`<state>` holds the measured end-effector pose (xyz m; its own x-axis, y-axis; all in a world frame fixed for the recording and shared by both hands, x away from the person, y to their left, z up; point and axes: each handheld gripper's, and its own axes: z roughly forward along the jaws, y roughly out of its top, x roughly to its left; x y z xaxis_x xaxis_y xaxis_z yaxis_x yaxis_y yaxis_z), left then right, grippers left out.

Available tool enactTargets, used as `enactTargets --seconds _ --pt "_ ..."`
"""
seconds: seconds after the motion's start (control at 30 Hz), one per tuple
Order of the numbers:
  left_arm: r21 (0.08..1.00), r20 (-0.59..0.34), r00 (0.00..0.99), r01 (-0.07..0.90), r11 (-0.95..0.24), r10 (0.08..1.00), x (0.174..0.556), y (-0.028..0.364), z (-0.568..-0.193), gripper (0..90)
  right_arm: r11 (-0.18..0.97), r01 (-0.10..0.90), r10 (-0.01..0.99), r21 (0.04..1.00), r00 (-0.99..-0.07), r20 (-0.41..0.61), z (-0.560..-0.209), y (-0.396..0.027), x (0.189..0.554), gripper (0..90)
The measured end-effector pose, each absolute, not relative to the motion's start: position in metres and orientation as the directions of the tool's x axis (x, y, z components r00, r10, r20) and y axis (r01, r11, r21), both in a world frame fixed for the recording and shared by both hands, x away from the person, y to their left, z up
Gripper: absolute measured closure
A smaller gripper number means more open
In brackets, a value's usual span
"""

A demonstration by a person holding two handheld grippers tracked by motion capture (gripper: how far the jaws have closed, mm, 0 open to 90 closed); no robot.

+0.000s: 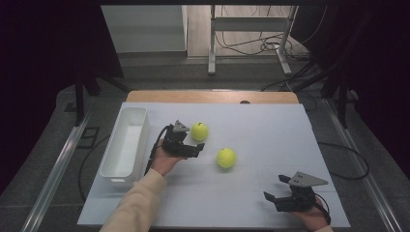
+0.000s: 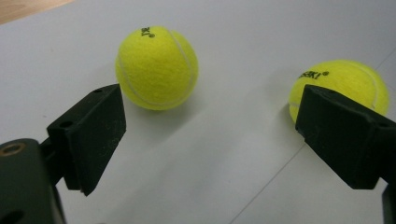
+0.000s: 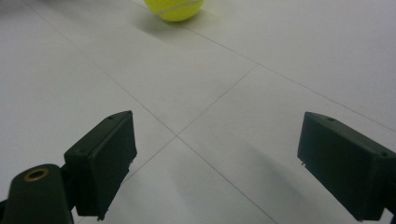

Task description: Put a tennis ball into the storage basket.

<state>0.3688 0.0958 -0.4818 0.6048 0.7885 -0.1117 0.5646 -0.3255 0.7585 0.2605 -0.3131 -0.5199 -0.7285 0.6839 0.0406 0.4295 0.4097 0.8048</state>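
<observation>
A white sheet covers the desk, with a strip of bare wood showing along its far edge and dark floor and cables beyond. A long white bin lies along the desk's left edge, its open top facing up, which suggests it is the place the balls are meant to go.

Two yellow-green tennis balls rest on the sheet near the middle of the desk, apart from each other. The far ball sits just beside the left gripper; the near ball lies a little toward the near edge and to the right. In the left gripper view the far ball shows fuzzy felt, a pale curved seam and small black print, and the near ball carries a black brand mark and is partly hidden behind one jaw.

The left gripper is spread wide and holds nothing. It hangs low with both balls ahead of its jaws, a stance that fits lining up for a grab. The right gripper rests near the desk's near right corner, also spread and empty, well apart from the balls, likely parked out of the way.
</observation>
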Motion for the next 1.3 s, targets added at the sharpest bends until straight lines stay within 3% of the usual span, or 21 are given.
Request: enactTargets --seconds 1.3 --pt "0.723 -0.123 0.575 0.61 -0.324 0.809 0.407 0.084 -0.494 9.7 0.42 0.433 0.684 0.797 -0.728 0.035 -0.521 -0.313 0.261 12.2"
